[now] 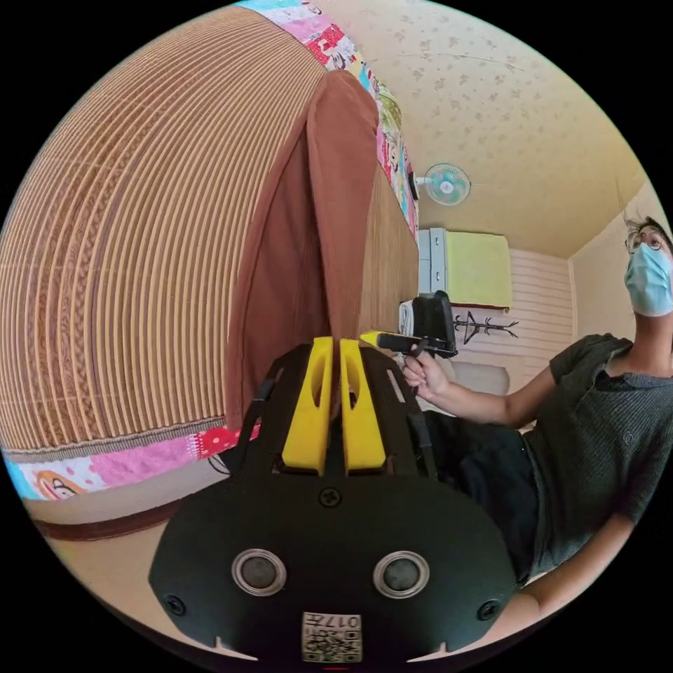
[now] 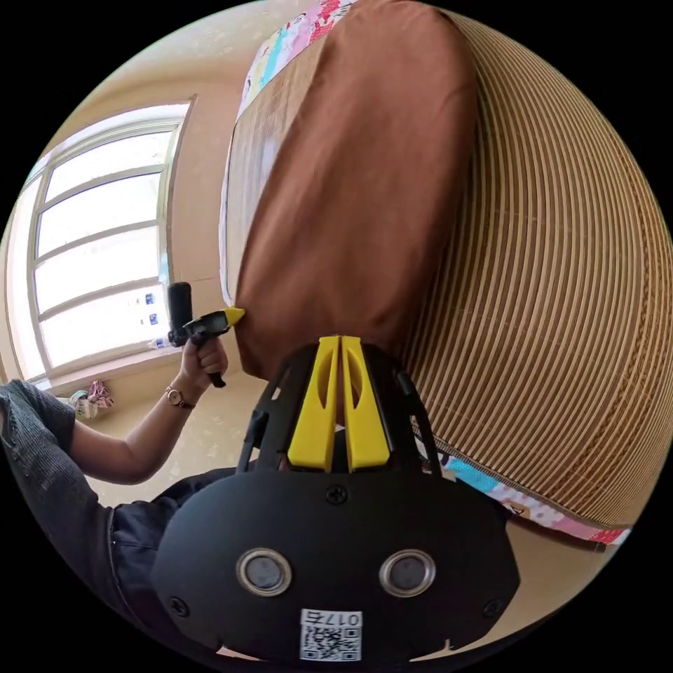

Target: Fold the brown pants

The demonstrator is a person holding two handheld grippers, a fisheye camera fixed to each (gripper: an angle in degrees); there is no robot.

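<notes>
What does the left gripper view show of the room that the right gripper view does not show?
Left gripper view: a wall fan, a yellow cloth over a white cabinet, and a coat-rack shape on the wall. Right gripper view: a large bright window. Both: the brown pants on the ribbed woven mat, with the left gripper and right gripper each shut on the cloth's edge.

Brown cloth on striped tan matting

The brown pants (image 2: 364, 182) are plain rust-brown; the mat (image 1: 133, 266) is tan with fine ribs; the bedsheet (image 1: 126, 463) beneath is pink and blue cartoon print; both grippers' jaws are yellow.
</notes>
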